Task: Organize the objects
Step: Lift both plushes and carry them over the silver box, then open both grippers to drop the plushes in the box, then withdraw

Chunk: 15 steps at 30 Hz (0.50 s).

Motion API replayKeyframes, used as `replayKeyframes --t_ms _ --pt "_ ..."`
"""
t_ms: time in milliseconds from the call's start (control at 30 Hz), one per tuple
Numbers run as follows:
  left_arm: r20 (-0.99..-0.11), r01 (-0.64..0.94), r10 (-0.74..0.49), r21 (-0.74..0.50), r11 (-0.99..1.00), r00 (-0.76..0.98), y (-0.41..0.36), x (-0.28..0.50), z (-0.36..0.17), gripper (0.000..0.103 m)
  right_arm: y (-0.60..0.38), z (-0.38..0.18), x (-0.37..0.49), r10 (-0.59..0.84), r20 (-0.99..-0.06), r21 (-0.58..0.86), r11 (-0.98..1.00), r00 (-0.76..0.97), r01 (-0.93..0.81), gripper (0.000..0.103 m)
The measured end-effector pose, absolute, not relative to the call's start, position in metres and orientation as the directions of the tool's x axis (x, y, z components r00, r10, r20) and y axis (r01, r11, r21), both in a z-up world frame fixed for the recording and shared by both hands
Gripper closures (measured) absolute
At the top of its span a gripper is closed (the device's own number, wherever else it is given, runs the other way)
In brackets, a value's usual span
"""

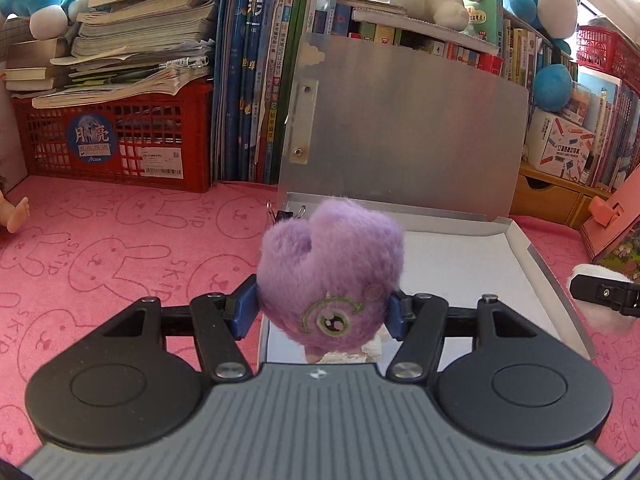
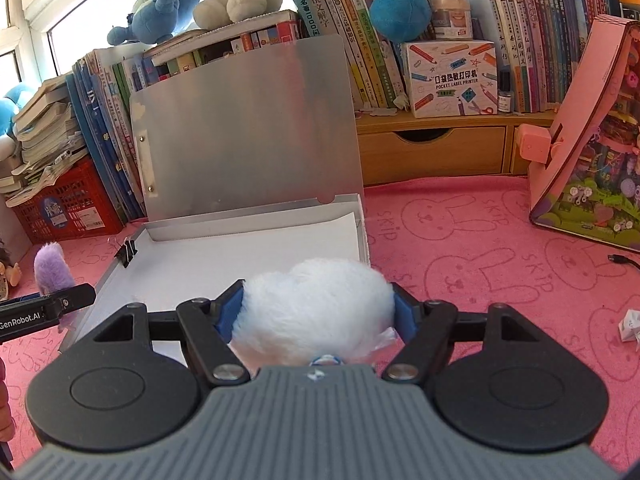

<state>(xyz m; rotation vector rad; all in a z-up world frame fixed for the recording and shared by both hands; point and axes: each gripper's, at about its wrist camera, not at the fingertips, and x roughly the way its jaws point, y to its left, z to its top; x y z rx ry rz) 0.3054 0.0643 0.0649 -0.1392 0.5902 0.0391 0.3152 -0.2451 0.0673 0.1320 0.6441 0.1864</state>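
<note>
My left gripper (image 1: 322,308) is shut on a purple plush toy (image 1: 332,276) with an embroidered green eye, held over the near left corner of an open grey box (image 1: 560,292). The box lid (image 1: 404,128) stands upright at the back, and white paper lines the bottom. In the right wrist view my right gripper (image 2: 318,312) is shut on a white fluffy plush toy (image 2: 316,304), above the near edge of the same box (image 2: 362,216). The purple plush toy (image 2: 52,266) and the left gripper's finger show at that view's left edge.
A black binder clip (image 2: 127,252) sits on the box's left rim. Behind stand a red crate (image 1: 116,136) under stacked books, upright books, a wooden drawer shelf (image 2: 432,152) and blue and white stuffed animals. A pink toy box (image 2: 592,152) leans at right. Pink bunny-print cloth (image 1: 100,260) covers the table.
</note>
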Motion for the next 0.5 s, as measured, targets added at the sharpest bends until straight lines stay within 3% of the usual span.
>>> replayKeyframes --t_ms 500 --pt "-0.596 0.0 -0.037 -0.062 0.998 0.802 0.052 0.321 0.033 0.036 -0.234 0.042 0.333 0.232 -0.602 0.184 0.971 0.764 -0.149 0.028"
